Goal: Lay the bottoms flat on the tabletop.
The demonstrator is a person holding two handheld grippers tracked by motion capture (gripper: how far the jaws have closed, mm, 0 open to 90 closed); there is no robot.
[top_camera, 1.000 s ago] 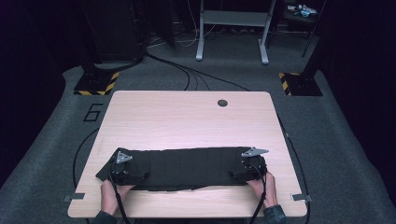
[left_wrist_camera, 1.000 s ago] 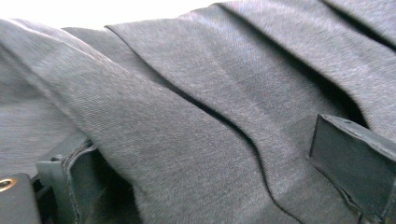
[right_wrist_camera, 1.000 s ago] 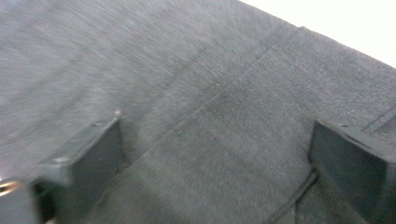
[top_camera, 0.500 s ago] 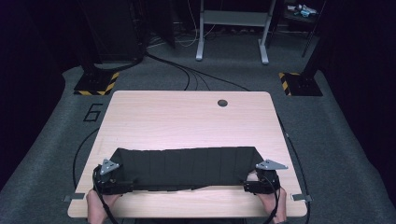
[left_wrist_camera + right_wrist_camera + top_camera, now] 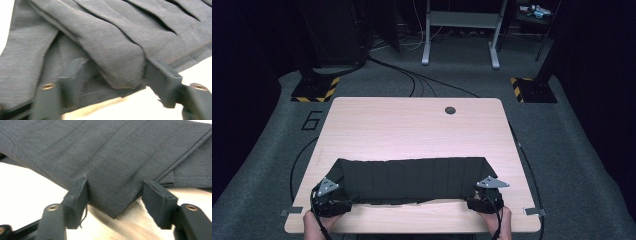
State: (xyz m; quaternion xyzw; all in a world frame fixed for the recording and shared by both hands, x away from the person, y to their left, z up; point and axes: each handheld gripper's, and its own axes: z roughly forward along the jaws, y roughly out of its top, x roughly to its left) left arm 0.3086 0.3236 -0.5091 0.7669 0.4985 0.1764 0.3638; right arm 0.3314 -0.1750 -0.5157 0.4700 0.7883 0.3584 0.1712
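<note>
at the near edge of the table [image 5: 412, 125] a person's two hands hold the grippers at either end of a dark pleated cloth [image 5: 409, 177]. the left gripper [image 5: 329, 197] sits at the cloth's near left corner and the right gripper [image 5: 486, 195] at its near right corner.

in the left gripper view the jaws stand wide apart with folded layers of the cloth [image 5: 105, 47] bunched between and over them; one pad is half buried under a fold, and nothing looks pinched, so i read it as open with no hold. in the right gripper view the jaws are also spread wide, a pointed corner of the cloth [image 5: 112, 170] lying loose between them on the wood, touching the inner face of one pad but not clamped.

the cloth lies spread as a long band across the near part of the table, pleats running front to back, its near hem slightly wavy and its far edge straight. the far half of the table is bare wood with a round cable hole [image 5: 450, 110]. beyond it are grey carpet, cables and stand bases.

the cloth looks light, soft and limp: it should sag and fold wherever it is unsupported and slide easily on the smooth top. stitched hems and corners, several layers thick, look like the firmest places to pinch.
</note>
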